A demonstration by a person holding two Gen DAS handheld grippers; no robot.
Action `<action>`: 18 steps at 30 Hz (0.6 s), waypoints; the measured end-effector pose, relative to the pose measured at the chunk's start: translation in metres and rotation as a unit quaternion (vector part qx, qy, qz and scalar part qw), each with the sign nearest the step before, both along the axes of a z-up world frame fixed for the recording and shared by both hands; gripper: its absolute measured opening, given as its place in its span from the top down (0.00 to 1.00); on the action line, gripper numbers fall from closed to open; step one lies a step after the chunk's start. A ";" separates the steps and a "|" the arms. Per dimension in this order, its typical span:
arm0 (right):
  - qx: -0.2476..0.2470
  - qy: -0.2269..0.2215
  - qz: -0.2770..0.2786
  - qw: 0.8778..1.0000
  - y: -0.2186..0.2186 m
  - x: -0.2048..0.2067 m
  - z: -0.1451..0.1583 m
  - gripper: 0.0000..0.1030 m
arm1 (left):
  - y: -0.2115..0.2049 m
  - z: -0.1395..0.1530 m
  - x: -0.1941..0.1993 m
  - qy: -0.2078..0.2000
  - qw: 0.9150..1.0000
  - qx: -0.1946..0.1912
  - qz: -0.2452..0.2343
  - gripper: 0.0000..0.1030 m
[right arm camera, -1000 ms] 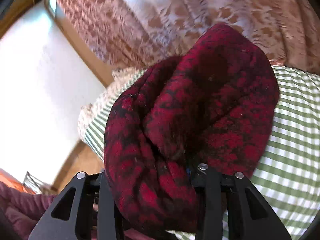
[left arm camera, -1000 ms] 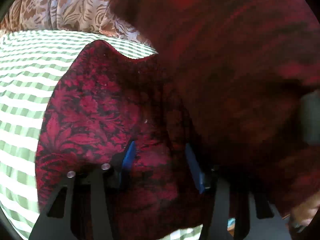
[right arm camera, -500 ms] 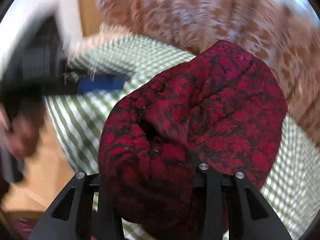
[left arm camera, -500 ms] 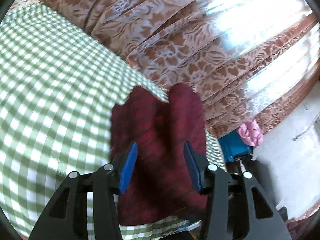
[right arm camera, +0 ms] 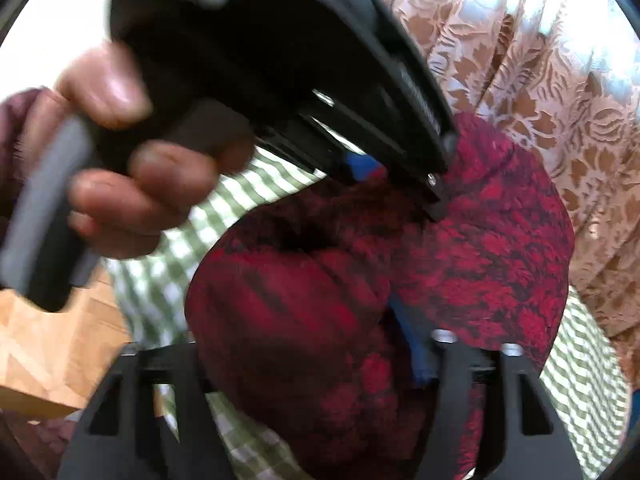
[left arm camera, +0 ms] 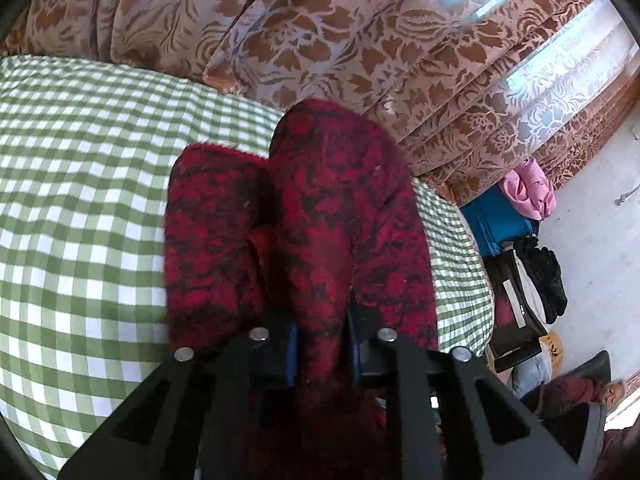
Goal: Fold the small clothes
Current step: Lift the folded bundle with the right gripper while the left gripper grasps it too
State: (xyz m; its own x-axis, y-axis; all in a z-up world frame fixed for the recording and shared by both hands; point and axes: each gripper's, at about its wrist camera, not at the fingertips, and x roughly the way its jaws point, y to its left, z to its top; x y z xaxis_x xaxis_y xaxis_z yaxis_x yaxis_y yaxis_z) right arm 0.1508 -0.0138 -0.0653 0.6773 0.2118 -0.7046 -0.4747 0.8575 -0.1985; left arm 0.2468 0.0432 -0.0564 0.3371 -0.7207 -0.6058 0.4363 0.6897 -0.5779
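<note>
A green-and-white checked bed (left arm camera: 80, 216) stands before brown floral curtains (left arm camera: 360, 40), with the red patterned garment (left arm camera: 304, 216) bunched on it. The left tongs (left arm camera: 322, 344), having just closed, pinch a fold of it. Only the left view shows piled clothes (left arm camera: 528, 192) by the wall; only the right view shows the hand (right arm camera: 120, 168) gripping the left tool, and the right tongs (right arm camera: 304, 360) just spread wide around cloth.

The garment (left arm camera: 320, 216) was crimson with a black floral pattern; the cloth (left arm camera: 80, 184) under it was green-and-white check; the curtain (left arm camera: 360, 40) was tan with brown flowers; the pads (left arm camera: 291, 350) were blue.
</note>
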 end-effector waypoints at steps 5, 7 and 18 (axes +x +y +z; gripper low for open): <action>0.157 0.071 0.044 0.984 -0.053 -0.022 0.039 0.18 | 0.006 0.015 -0.006 -0.020 1.000 0.023 0.007 0.84; 0.219 0.090 0.045 0.970 -0.081 -0.033 0.052 0.18 | 0.012 0.017 -0.009 -0.026 0.999 0.029 0.012 0.84; 0.150 0.053 -0.102 0.982 -0.090 -0.001 0.004 0.29 | 0.031 -0.031 -0.006 0.004 0.992 0.091 0.082 0.77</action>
State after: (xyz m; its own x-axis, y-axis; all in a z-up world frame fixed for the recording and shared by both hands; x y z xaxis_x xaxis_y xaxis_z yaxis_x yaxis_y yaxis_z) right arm 0.1503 -0.1040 -0.0612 0.6537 0.2877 -0.6999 -0.2915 0.9493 0.1179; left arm 0.2413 0.0739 -0.0869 0.4364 -0.5342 -0.7240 0.3053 0.8448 -0.4394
